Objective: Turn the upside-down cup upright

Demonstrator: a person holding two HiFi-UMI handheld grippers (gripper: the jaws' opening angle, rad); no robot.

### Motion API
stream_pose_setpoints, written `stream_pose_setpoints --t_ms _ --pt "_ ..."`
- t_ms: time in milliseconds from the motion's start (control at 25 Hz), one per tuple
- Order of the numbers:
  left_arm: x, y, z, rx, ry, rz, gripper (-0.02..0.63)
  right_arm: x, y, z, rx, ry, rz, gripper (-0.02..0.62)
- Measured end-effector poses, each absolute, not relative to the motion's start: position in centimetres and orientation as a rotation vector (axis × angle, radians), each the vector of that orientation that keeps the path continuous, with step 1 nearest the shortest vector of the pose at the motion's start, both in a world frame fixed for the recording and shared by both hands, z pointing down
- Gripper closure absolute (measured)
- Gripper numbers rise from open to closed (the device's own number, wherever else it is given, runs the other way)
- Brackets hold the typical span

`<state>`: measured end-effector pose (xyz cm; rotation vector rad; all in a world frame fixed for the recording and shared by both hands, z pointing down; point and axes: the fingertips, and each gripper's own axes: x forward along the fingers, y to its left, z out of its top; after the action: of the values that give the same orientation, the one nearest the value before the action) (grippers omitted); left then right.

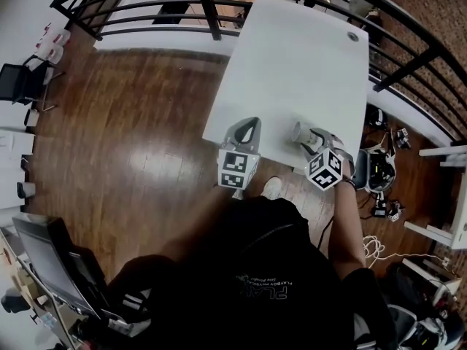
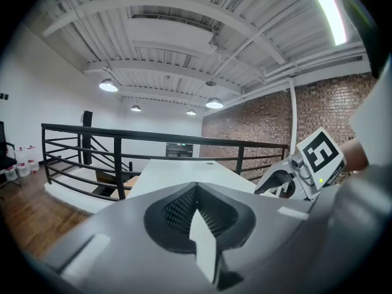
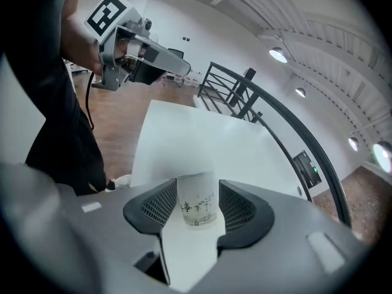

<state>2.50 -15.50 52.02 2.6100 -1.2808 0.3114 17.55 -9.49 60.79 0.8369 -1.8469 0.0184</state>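
A small white cup (image 3: 197,199) with dark painted marks stands on the white table (image 3: 202,139), wider end up, between the jaws of my right gripper (image 3: 197,196). The jaws stand apart, with a slit of table showing on the cup's right side, so the pads do not press it. In the head view the cup (image 1: 303,137) sits near the table's front edge, with the right gripper (image 1: 312,141) over it. My left gripper (image 1: 248,127) hovers at the front edge to the left, jaws together and empty (image 2: 196,188).
The white table (image 1: 299,57) stretches away from me with a small round hole near its far right corner. A black metal railing (image 1: 182,9) runs behind and beside it. Wooden floor lies to the left, and cables and gear lie on the floor at the right.
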Motion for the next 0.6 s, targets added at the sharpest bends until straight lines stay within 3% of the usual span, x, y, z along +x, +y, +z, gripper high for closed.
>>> stream_pose_setpoints --t_ms 360,600 --pt "0.8 -15.6 52.5 2.571 -1.33 0.294 0.608 17.6 -10.2 63.3 0.594 -1.734 0.045 0.27" --pt "0.6 -15.6 52.3 2.567 -1.346 0.275 0.607 18.0 -10.5 64.6 0.524 -1.694 0.069 0.259"
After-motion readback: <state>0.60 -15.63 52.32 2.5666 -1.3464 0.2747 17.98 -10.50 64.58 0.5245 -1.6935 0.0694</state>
